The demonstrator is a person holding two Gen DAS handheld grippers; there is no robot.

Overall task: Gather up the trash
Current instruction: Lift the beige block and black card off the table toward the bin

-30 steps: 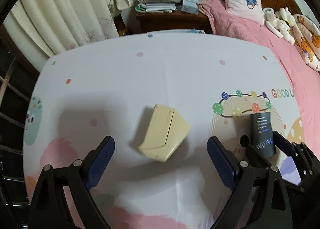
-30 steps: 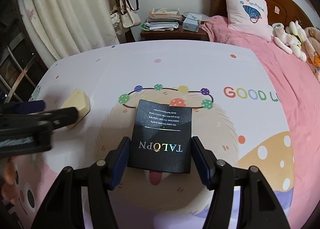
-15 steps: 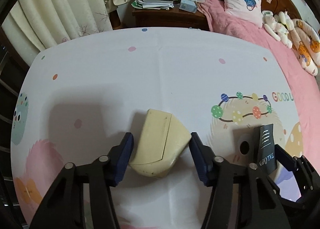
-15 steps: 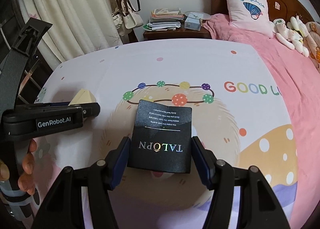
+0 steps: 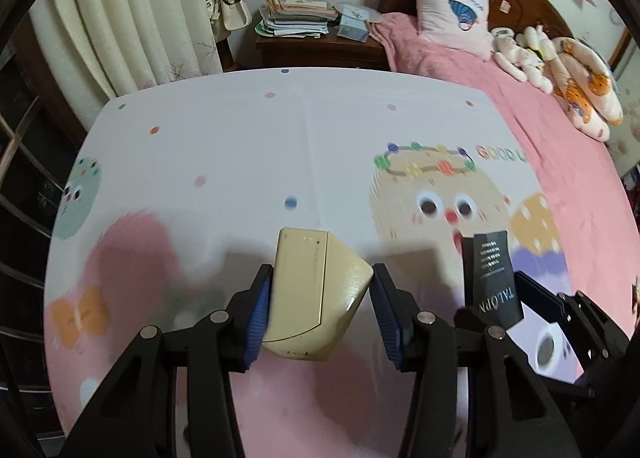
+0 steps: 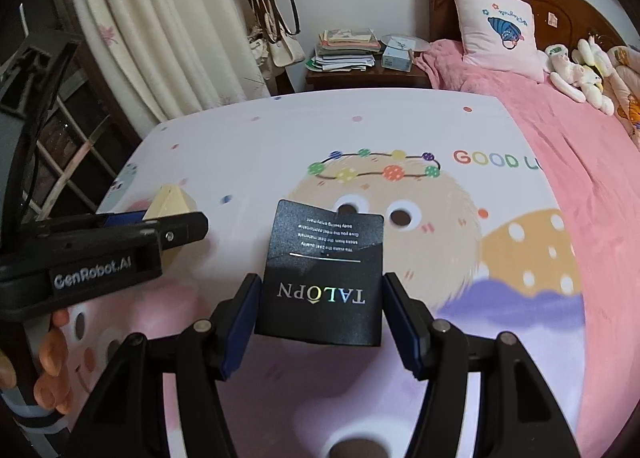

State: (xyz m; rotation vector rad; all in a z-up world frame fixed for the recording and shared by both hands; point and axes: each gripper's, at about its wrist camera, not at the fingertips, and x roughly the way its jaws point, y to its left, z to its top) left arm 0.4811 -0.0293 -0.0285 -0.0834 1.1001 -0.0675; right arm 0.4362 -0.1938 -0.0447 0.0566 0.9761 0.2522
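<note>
L gripper [image 5: 318, 306] has a cream box [image 5: 316, 294] clamped between its blue pads [image 5: 256, 316]. Its jaws closed in on the box within the last sec and now stand narrow, both pads touching the box sides. Box lid is shut, so contents can't be told. The box looks lifted clear of the mat [image 5: 240, 146], w/ its shadow falling at about 10 o'clock from it.

R gripper [image 6: 320, 322] grips a black card [image 6: 324, 274] marked "TALOPN", pads on its L and R edges, jaws fairly wide to fit it. Card is flat and folded, nothing seen inside, tilted up off the mat.

In the L wrist view the card and R gripper sit at 3 o'clock from the box, near but apart. In the R wrist view the L gripper and box are at 9 o'clock from the card, w/ a person's fingers [image 6: 52, 370] on the handle at 8 o'clock.

Mat is a cartoon print, bare apart from shadows. Pink bed [image 5: 560, 162] lies at 2 o'clock; nightstand [image 5: 316, 46] w/ a stack of books at 12 o'clock; curtain [image 5: 132, 18] at 11 o'clock.
</note>
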